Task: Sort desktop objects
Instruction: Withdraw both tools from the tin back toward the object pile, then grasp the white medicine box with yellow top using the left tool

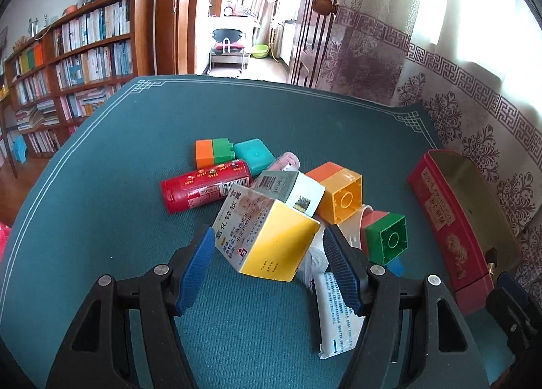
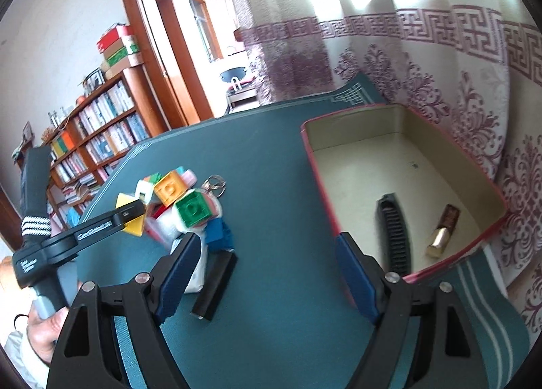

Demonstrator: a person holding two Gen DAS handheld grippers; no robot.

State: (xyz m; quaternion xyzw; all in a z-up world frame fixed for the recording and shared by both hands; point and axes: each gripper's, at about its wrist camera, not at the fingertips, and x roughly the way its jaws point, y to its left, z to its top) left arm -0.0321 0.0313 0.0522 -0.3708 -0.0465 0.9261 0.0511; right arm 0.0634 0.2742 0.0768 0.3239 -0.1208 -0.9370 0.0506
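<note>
The left hand-held gripper (image 1: 266,265) has its jaws apart around the yellow-ended medicine box (image 1: 264,236), not clamped — the box lies tilted at the near edge of the pile on the green table (image 1: 111,158), its long axis running away from the camera, yellow end nearest. The right hand-held gripper (image 2: 266,279) hangs empty, jaws apart, beside the red box (image 2: 399,168), which holds a black comb (image 2: 394,236) and a lipstick (image 2: 442,231).

Green table mat (image 1: 135,138) with white border lines; on it a heap of toy blocks (image 1: 342,194), a red tube (image 1: 206,185), medicine boxes (image 1: 267,236), and an open red box (image 2: 403,185).
</note>
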